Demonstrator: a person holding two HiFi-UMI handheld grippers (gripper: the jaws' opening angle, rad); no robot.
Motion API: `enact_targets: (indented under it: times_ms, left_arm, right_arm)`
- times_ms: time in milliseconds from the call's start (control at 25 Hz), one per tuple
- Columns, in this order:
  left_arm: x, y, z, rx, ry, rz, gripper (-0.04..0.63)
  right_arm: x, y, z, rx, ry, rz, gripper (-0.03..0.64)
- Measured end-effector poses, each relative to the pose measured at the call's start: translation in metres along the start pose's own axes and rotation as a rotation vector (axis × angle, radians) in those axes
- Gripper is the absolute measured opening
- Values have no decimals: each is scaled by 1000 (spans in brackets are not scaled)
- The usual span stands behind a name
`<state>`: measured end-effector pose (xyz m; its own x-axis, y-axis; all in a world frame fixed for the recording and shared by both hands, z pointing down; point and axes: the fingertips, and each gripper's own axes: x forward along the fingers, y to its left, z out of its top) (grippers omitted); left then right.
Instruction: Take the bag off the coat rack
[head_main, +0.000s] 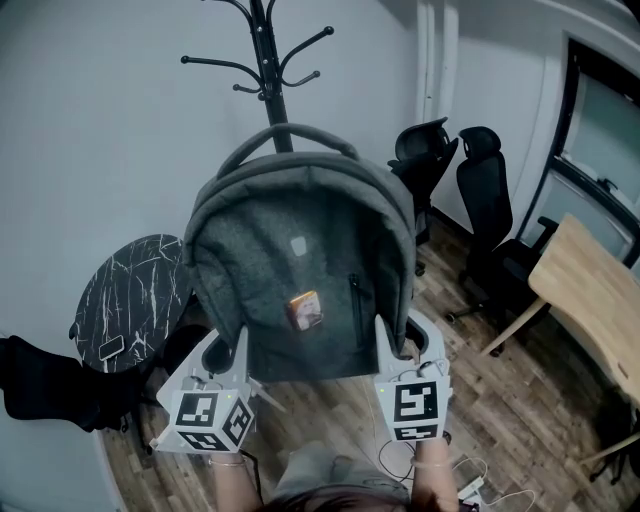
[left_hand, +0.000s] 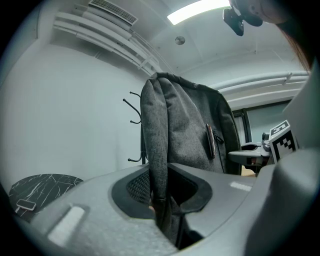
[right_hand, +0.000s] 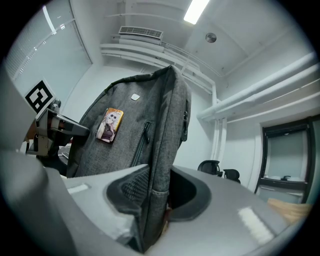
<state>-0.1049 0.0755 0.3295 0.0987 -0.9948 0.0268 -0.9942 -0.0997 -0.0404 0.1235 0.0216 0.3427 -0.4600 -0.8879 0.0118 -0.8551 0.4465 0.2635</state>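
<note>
1. Bag (head_main: 300, 270) was held up between both grippers, bottom edge at the jaws and top handle far from them.
2. Left gripper (head_main: 225, 350): jaws nearly closed, pinching the bag's left side edge.
3. Right gripper (head_main: 400, 340): jaws slightly wider, clamped on the right side seam.
4. Rack (head_main: 265, 60) stood beyond the bag, on the far side from the grippers. The handle looked free of every hook, but contact behind it could not be ruled out.
5. Step judged: bag lifted off, carry-away in hand.
6. Next move called for drawing both grippers back together and level, grips tight so the fabric would not slip.
</note>
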Motion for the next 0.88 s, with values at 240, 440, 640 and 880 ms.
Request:
enact_targets:
  times_ms: [240,440,640,880]
  left_arm:
    - [-1,-3,0,7,1,-3,75]
    - [6,-8,3,9,4,-9,75]
    - [11,-9,5,13,3,-28,75]
    - [16,-9,8,25,-4,-47,75]
  right_arm:
    - [-3,-1,-2,3,0,-5,98]
    - [-3,-9,-3,6,2,-9,98]
    - [-3,-11,-2,5,1,-29,98]
    - [-3,-12,-2,13,-7,-50,98]
